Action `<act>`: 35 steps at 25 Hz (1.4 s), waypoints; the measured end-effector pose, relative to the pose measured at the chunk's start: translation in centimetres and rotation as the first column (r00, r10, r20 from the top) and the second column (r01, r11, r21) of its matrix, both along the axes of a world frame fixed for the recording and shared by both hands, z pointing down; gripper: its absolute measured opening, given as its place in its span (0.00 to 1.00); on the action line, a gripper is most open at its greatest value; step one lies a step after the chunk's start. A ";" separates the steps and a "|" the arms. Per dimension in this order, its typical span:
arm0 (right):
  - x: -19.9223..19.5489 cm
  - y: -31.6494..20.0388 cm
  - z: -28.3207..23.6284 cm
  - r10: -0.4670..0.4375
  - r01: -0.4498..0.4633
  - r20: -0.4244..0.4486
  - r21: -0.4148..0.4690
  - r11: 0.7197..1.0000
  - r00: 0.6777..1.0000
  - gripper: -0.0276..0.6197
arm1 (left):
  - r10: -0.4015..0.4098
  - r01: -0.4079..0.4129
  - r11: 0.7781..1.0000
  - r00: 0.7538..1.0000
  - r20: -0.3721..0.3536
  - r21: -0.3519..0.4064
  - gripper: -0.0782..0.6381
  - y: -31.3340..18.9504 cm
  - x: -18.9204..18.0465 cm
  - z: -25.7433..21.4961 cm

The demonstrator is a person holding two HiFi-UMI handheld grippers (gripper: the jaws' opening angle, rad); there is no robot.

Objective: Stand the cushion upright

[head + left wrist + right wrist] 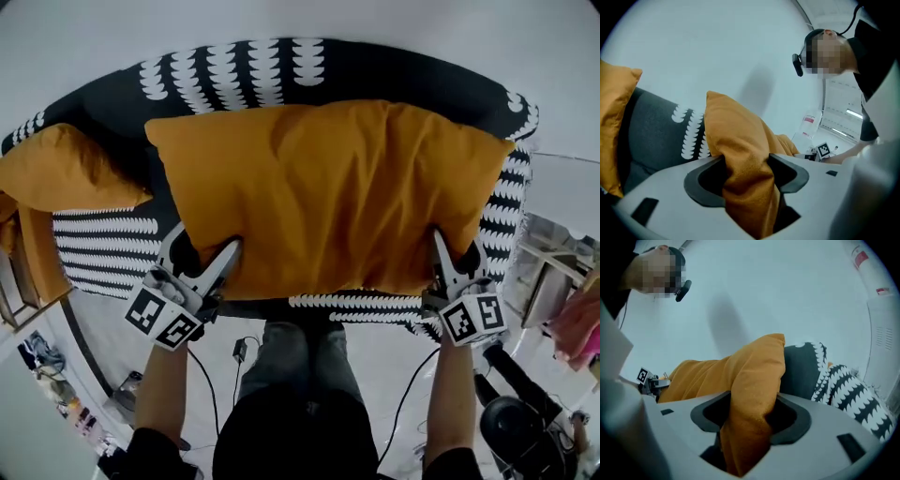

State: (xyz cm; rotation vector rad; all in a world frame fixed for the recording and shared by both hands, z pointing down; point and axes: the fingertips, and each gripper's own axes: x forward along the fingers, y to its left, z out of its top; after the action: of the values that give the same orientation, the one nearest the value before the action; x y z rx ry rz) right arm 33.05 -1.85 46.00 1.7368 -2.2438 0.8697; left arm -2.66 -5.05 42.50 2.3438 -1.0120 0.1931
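While tongs [204,253] [457,255] pinch the cushion [328,187], sofa [234,70] lies behind.

sofa [244,70]: black, white crescents | spare orange pillow [56,169]: sofa's left end | wall [717,47]: white

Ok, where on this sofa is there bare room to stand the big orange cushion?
Bare seat shows between the small cushion at the left end and the left hand-held gripper; the backrest behind the big cushion is bare. The left end is crowded; seat under the big cushion is hidden.
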 end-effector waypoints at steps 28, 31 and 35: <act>1.5 -10.4 6.7 0.151 -0.147 -0.095 0.048 0.988 0.984 0.53 | -0.076 0.072 0.997 0.986 0.147 0.031 0.63 -12.2 -1.3 7.8; 1.0 -10.2 8.0 0.173 -0.168 -0.097 0.052 0.984 0.980 0.53 | -0.076 0.072 0.997 0.984 0.159 0.030 0.63 -11.9 -1.9 8.9; 0.5 -10.3 7.8 0.183 -0.178 -0.109 0.054 0.982 0.977 0.53 | -0.073 0.068 0.997 0.986 0.151 0.035 0.62 -12.1 -2.4 8.8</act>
State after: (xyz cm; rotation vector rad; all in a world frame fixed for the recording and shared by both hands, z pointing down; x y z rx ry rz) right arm 33.53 -12.11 53.79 1.9822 -2.0736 0.7386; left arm -5.06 -17.19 51.34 2.3443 -1.1767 0.3355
